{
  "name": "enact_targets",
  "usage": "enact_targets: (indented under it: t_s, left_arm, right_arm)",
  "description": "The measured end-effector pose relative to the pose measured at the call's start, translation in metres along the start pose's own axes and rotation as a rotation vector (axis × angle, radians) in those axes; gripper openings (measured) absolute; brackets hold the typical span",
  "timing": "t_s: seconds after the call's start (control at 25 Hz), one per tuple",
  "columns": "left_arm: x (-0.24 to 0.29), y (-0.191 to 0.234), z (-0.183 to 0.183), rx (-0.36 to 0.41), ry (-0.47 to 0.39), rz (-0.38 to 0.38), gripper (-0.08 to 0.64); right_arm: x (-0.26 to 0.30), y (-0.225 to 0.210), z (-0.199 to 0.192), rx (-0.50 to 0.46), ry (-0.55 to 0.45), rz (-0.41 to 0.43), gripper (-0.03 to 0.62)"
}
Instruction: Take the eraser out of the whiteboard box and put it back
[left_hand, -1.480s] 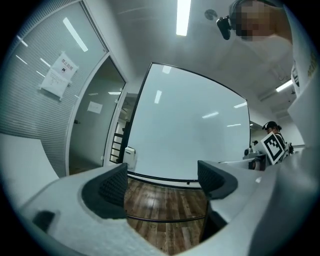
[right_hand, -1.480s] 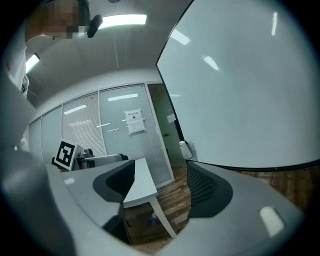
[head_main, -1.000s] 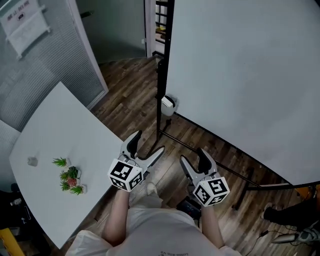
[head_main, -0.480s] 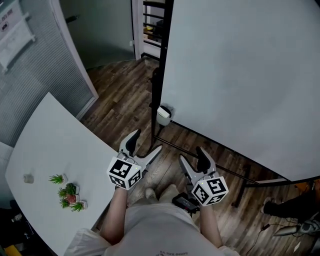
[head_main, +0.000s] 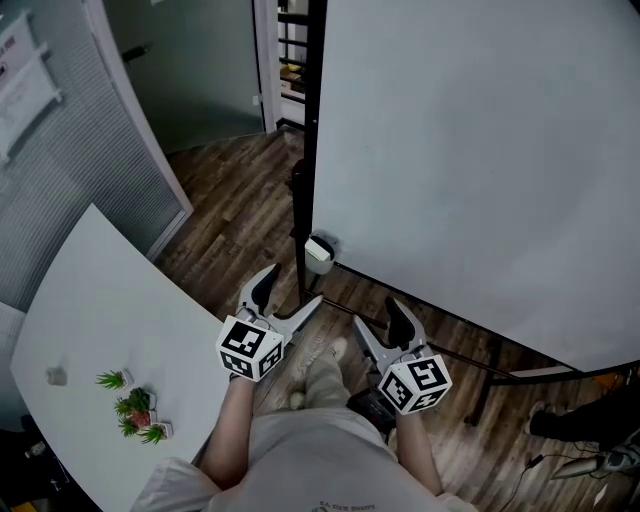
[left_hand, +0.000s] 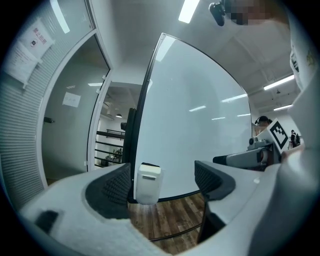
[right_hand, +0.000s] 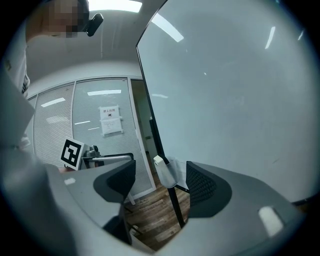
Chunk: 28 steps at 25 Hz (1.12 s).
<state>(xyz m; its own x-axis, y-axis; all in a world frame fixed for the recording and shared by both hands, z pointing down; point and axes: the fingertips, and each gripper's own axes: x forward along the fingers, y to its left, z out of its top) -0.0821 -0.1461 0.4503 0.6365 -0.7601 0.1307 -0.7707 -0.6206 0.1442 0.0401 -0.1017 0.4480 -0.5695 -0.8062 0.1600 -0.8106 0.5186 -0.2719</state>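
A small white whiteboard box (head_main: 318, 252) hangs at the lower left corner of the whiteboard (head_main: 480, 150), by its black frame post. In the left gripper view the box (left_hand: 148, 182) shows ahead between the jaws, still apart from them, with a dark strip at its top that may be the eraser. The right gripper view shows the box (right_hand: 164, 171) from its side. My left gripper (head_main: 293, 290) is open and empty, a short way in front of the box. My right gripper (head_main: 377, 315) is beside it, also open and empty.
A white table (head_main: 100, 300) with a small potted plant (head_main: 135, 410) stands at the left. The whiteboard's black stand bar (head_main: 450, 350) runs low across the wooden floor ahead. A glass partition and an open doorway lie beyond the post.
Both grippers have moved forward toward the whiteboard corner, and the white box now sits nearer to them in the head view. Their jaws look unchanged.
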Motion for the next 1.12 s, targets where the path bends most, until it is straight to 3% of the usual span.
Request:
enact_targets:
  t_s: [0.68,1.12]
  left_arm:
    - [0.038,0.02,-0.014,0.04,0.07,0.016,0.368]
    - [0.066,0.026,-0.018,0.072,0.074,-0.002,0.345]
  right_arm:
    - [0.029,-0.023,-0.009,0.026,0.046,0.006,0.311]
    - [0.029,-0.044,-0.015,0.048,0.054,-0.039,0.31]
